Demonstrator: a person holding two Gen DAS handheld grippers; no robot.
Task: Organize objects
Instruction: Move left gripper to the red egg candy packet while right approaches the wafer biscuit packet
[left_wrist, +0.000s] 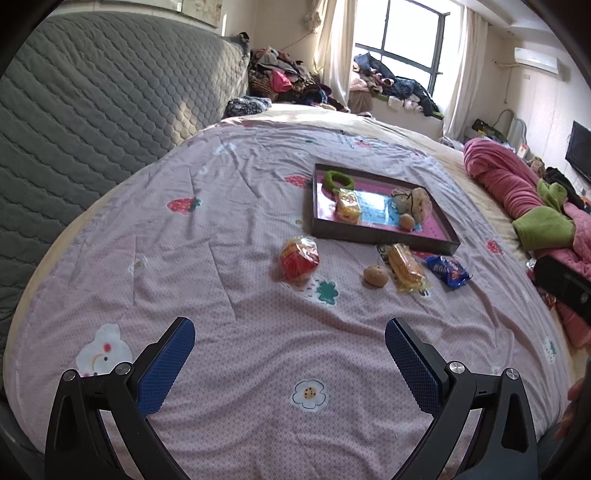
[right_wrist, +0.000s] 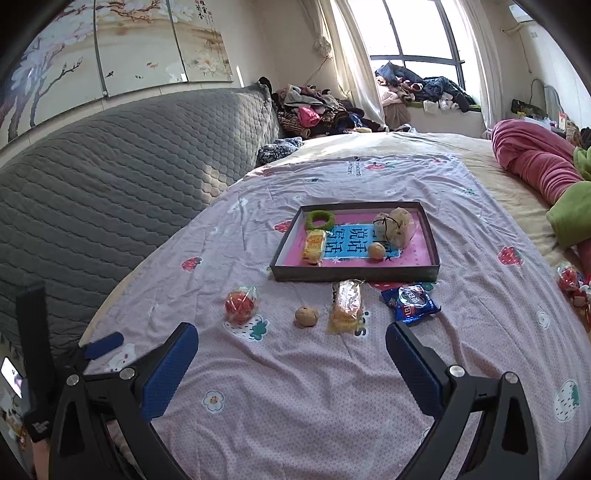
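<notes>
Both grippers spread wide, empty, above the bed quilt (right_wrist: 295, 424): left gripper (left_wrist: 290, 354), right gripper (right_wrist: 291, 360). Dark tray (right_wrist: 354, 274) mid-bed holds green ring (right_wrist: 318, 220). Walnut (right_wrist: 306, 316), blue packet (right_wrist: 410, 302) lie just before it.

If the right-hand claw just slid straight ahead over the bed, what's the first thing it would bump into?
Probably the walnut or the long wrapped cake: both lie on the quilt ahead of the open right gripper, with the tray behind them. Depth is hard to judge in this fisheye view.
</notes>
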